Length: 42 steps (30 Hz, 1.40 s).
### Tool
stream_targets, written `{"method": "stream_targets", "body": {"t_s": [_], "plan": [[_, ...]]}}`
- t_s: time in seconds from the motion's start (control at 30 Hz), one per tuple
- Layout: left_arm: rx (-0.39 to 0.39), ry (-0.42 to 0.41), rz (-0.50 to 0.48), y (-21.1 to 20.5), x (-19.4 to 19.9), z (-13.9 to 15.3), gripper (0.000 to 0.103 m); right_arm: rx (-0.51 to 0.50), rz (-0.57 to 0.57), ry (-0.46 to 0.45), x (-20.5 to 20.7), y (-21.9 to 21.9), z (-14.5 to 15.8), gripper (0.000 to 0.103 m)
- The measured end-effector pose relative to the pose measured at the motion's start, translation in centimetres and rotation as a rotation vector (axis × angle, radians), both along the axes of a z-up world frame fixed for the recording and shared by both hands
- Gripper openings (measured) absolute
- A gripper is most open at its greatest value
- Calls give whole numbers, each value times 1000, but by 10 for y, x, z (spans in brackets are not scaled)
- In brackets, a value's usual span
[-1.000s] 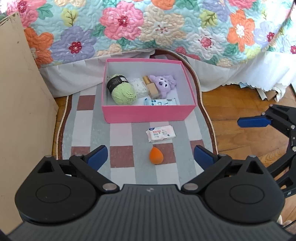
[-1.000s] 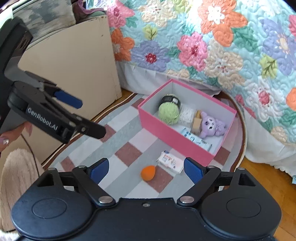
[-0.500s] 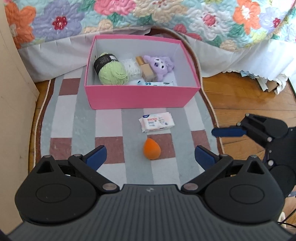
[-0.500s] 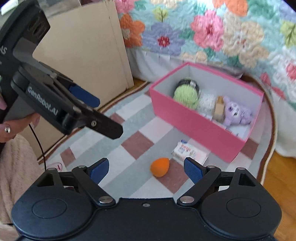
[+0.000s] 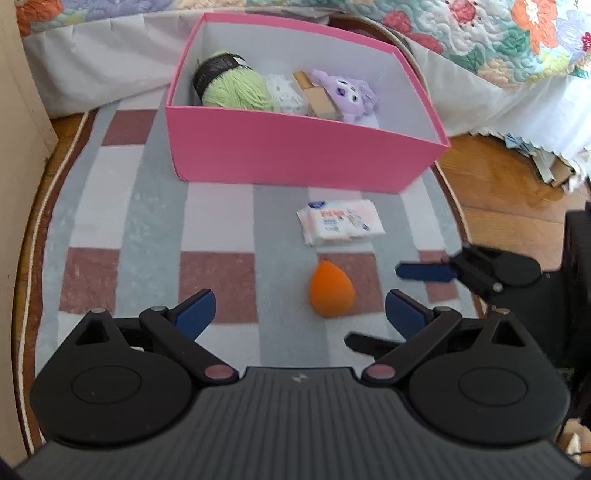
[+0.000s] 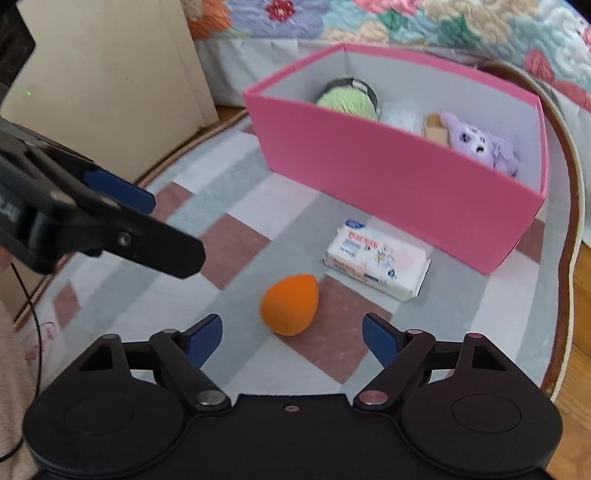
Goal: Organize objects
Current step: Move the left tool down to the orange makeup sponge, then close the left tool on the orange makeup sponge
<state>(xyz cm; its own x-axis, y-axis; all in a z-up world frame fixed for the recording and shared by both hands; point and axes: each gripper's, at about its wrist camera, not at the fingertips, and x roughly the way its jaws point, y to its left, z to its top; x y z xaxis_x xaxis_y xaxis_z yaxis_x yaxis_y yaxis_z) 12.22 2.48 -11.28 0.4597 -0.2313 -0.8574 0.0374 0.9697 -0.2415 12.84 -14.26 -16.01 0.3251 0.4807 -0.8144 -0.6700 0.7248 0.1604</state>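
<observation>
The right tongs are seen with their blue pads spread apart and closing, nothing yet pressed between them; an orange egg-shaped sponge lies on the rug just beyond the gap. The left tongs are likewise held wide apart and empty, with the same sponge set slightly right of their centre line. Each tool is caught in the other's view: the left tongs enter from the left edge of the right wrist view, and the right tongs from the right edge of the left wrist view.

Just past the sponge, a white packet of wipes is laid flat on the checked rug (grey, white and dull red squares). Farther off, a pink box stands open on the rug. Inside it, from left to right, a ball of green yarn, a white lacy item, a small tan block and a purple plush toy are lined up. Behind the box, a floral quilt hangs from the bed; a beige board stands at far left.
</observation>
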Motion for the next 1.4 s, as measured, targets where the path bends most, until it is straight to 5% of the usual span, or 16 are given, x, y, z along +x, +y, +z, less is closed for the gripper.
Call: {"method": "stream_targets", "body": {"t_s": [0.3,0.47,0.57,0.67,0.9,1.4], "plan": [[-11,-1,6,-2,14,-40,99,-47,-28,-62,-5,9,-27,84],[-65,-27,-75,-15,19,-50,98,-46,-7,-94,-9,14,-36,76],[-78,-48,-100,-21,22,-53,87,-79,42,-183,-18,21,-42,73],[-90,-11,-93,-19,25,-61,61,-94,71,-262,-27,25,-45,71],[-247,30,-41,-8,29,-76,33,-35,35,-229,-18,24,-44,44],[-238,75,-27,-7,1,-56,32,-43,87,-88,-19,26,-15,42]]}}
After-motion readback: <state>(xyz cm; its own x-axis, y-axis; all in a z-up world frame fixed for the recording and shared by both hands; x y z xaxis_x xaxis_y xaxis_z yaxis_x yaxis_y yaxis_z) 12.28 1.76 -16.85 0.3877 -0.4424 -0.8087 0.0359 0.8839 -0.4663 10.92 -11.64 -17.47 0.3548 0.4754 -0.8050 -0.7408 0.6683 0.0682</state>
